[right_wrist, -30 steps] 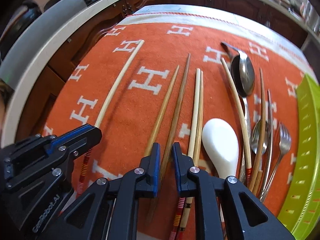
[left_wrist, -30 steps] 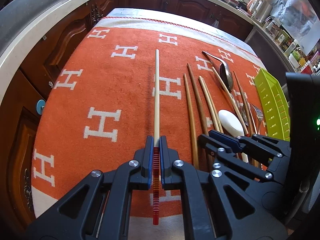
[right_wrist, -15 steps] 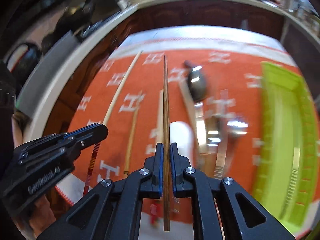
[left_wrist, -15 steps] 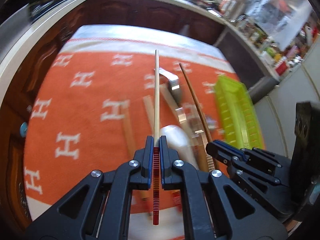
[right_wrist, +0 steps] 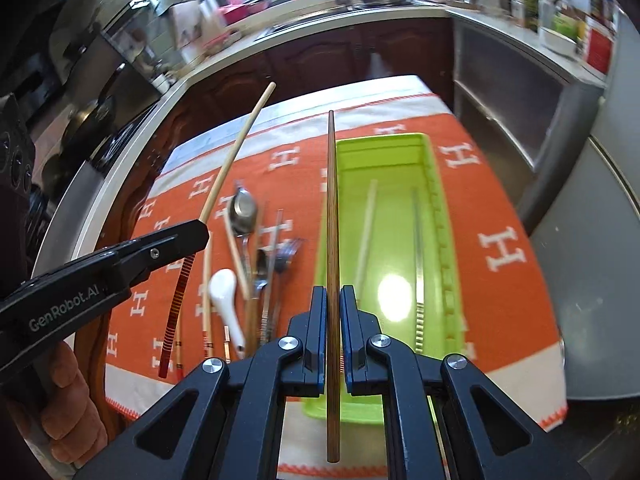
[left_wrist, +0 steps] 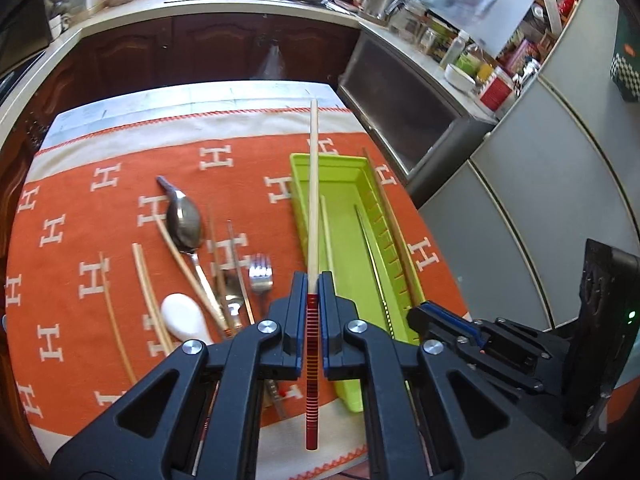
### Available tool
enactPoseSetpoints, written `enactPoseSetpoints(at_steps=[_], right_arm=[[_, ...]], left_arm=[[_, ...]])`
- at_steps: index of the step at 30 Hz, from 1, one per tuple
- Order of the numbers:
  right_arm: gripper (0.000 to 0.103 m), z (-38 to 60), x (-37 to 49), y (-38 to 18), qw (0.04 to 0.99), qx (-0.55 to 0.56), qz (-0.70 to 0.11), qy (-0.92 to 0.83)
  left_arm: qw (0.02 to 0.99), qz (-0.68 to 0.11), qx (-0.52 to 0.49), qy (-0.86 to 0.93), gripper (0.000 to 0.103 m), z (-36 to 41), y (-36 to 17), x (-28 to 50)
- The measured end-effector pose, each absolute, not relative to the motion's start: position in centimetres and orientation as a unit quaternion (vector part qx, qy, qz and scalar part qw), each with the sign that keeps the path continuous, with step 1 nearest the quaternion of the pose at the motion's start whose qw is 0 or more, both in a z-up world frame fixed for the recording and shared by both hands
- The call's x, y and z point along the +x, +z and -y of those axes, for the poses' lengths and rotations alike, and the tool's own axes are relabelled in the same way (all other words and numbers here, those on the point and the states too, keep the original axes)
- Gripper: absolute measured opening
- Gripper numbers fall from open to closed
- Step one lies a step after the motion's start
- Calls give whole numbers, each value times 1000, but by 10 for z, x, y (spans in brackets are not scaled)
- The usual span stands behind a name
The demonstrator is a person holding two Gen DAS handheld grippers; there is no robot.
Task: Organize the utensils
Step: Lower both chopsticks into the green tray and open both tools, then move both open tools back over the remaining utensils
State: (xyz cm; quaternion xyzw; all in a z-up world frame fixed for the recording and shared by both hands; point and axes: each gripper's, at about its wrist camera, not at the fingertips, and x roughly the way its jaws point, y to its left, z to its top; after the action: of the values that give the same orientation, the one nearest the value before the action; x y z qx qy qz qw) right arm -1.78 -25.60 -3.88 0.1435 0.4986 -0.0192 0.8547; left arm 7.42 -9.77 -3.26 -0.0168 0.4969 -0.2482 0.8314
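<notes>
My left gripper (left_wrist: pixel 313 280) is shut on a pale chopstick with a red banded end (left_wrist: pixel 313 200), held in the air over the left wall of the lime-green tray (left_wrist: pixel 298 184). My right gripper (right_wrist: pixel 333 294) is shut on a dark brown chopstick (right_wrist: pixel 332 200), lifted above the tray's (right_wrist: pixel 434 184) left rim. The tray holds a pale chopstick (right_wrist: pixel 366 232) and a metal one (right_wrist: pixel 418 240). On the orange cloth lie a metal spoon (left_wrist: pixel 185 224), a fork (left_wrist: pixel 261 274), a white ceramic spoon (left_wrist: pixel 185 318) and several more chopsticks.
The orange cloth with white H marks (left_wrist: pixel 100 200) covers a table ringed by dark wooden cabinets (left_wrist: pixel 224 52) and a pale countertop. A steel appliance (left_wrist: pixel 408 92) and grey fridge doors (left_wrist: pixel 540 184) stand to the right. A person's hand (right_wrist: pixel 60 400) grips the left tool.
Both grippers lifted their chopsticks off the cloth and carried them right, from the utensil row to above the green tray. The right gripper closed on the brown chopstick.
</notes>
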Motion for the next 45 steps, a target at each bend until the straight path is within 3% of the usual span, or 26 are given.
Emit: enactPoseSetpoints(at_steps=[23,26,28,30,34,36,45], right_arm=[[6,343,-3,-95,825,256,-503,-15],[10,347,2,-99,823,257,-506,-26],[18,348,5,-101,824,253,-506,-34],[18,349,7,-103,823,254,-507,-37],[18,343,9,-104,822,250,-511,-30],[18,335,11,-103,824,238,-514,-27],[18,297,5,-88,833,201,-516,-1]], left_arm=[[796,-563,4,-222,3,168,-101,106],[793,-566,12,-226,4,173,-105,105],[794,-564,23,-227,4,174,-105,103],[797,-560,27,-224,5,171,-103,101],[809,-547,32,-213,18,158,-94,95],[818,-535,38,-206,33,149,-88,91],[846,-493,44,-199,35,107,-64,72]])
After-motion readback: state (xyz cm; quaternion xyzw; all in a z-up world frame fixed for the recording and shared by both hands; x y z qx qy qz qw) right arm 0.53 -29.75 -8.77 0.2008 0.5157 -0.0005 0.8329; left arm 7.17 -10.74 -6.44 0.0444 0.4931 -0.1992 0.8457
